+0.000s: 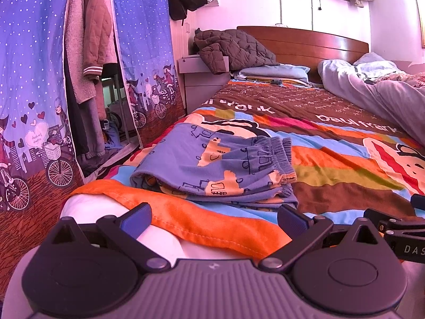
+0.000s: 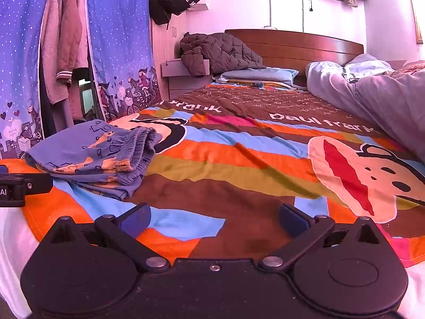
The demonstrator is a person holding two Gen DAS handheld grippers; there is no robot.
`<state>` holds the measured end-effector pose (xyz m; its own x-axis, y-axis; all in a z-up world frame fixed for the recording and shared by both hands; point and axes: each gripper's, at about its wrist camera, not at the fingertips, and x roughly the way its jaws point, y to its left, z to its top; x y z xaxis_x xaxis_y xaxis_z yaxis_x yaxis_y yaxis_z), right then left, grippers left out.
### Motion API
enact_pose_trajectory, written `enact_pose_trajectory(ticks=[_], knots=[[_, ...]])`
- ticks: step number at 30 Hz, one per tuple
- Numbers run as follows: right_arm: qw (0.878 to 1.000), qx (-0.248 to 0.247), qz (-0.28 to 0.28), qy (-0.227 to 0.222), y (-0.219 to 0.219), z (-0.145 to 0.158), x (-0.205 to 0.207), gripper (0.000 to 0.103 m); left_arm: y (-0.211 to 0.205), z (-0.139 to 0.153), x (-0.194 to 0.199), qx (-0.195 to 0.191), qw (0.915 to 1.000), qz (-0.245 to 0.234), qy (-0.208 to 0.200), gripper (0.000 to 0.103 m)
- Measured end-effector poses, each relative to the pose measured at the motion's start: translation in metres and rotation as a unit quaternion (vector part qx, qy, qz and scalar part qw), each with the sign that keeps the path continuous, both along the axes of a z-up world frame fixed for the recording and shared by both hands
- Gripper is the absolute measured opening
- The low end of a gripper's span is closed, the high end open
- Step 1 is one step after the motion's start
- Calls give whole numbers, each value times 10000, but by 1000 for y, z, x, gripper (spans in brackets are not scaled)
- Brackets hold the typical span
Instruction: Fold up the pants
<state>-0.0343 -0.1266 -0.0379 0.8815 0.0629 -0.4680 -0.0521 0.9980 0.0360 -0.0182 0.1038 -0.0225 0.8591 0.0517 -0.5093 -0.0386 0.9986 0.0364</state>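
Note:
Blue patterned pants point(image 1: 217, 167) lie folded into a compact stack on the colourful bedspread point(image 1: 332, 164), elastic waistband on the right side. My left gripper point(image 1: 213, 219) is open just short of the stack, over the bedspread's orange hem, holding nothing. In the right wrist view the same pants point(image 2: 93, 156) sit at the left, away from my right gripper point(image 2: 215, 219), which is open and empty above the bedspread point(image 2: 239, 164). Each gripper's body shows at the edge of the other's view.
A fabric wardrobe point(image 1: 87, 66) with hanging coats stands left of the bed. A brown jacket point(image 1: 233, 50) lies on the nightstand by the wooden headboard point(image 1: 305, 42). A rumpled grey duvet point(image 2: 372, 93) and pillows fill the bed's far right.

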Motion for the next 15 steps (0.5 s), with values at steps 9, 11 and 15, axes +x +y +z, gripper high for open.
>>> enact_pose_trajectory(ticks=[9, 11, 15], knots=[[10000, -7, 1, 3, 0, 0, 0, 102, 1, 1, 0, 13, 10000, -17, -18, 103], [10000, -7, 2, 1, 0, 0, 0, 102, 1, 1, 0, -13, 10000, -11, -20, 103], [10000, -9, 1, 1, 0, 0, 0, 102, 2, 2, 0, -16, 10000, -12, -22, 103]])
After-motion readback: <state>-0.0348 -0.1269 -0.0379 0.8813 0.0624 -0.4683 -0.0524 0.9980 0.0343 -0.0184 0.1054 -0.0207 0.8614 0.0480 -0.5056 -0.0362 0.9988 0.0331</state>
